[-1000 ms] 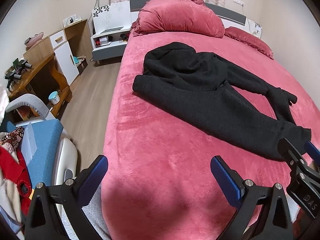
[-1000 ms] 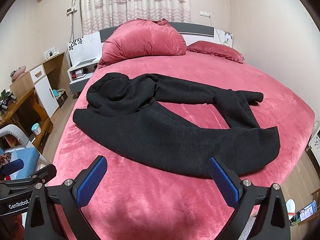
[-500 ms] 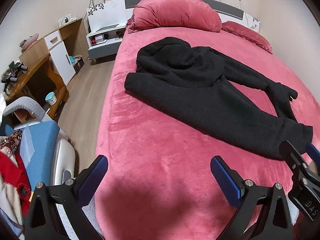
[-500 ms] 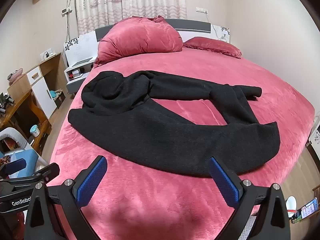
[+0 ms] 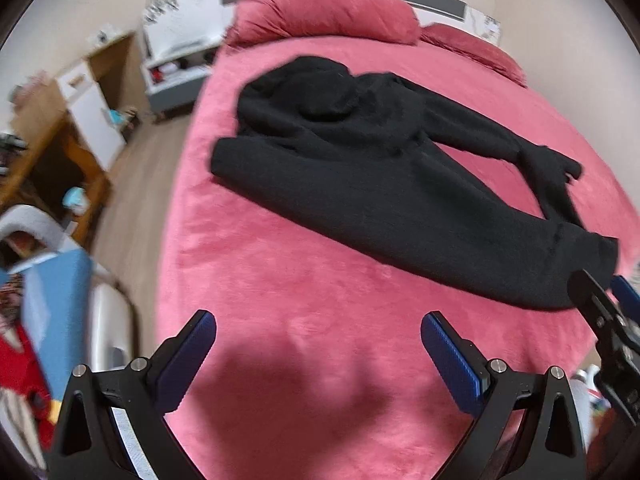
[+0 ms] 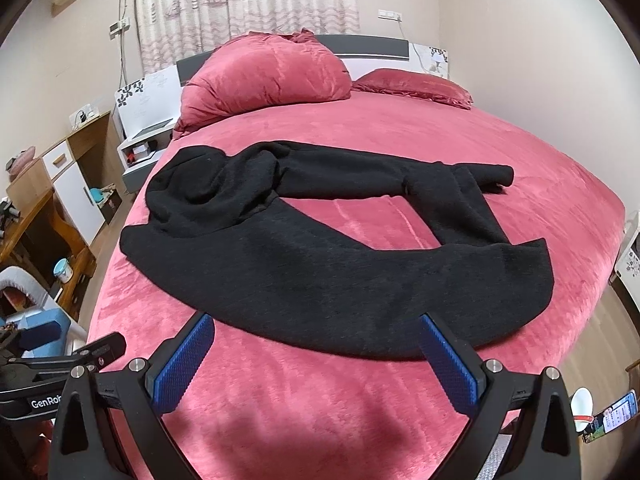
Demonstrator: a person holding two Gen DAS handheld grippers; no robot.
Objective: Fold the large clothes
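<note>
A large black fleece hooded garment (image 5: 384, 184) (image 6: 320, 248) lies spread across the pink bed (image 5: 304, 320) (image 6: 400, 128), hood toward the pillows, one sleeve bent in a loop on the right. My left gripper (image 5: 318, 346) hovers open over bare blanket, short of the garment's near hem. My right gripper (image 6: 316, 350) is open too, its blue pads just reaching the near hem edge, nothing between them. Each gripper shows at the edge of the other's view: the right gripper (image 5: 604, 320) and the left gripper (image 6: 60, 356).
A big pink pillow (image 6: 264, 76) and a flatter one (image 6: 412, 86) sit at the headboard. Left of the bed are a white nightstand (image 6: 148, 136), a wooden desk (image 6: 44, 216), wood floor (image 5: 136, 200) and a chair with blue and red clothes (image 5: 52, 312). A phone (image 6: 614, 416) lies low right.
Both grippers have moved forward toward the bed, so the black garment looms larger and nearer. The left view is motion-blurred. Both stay open and hold nothing.
</note>
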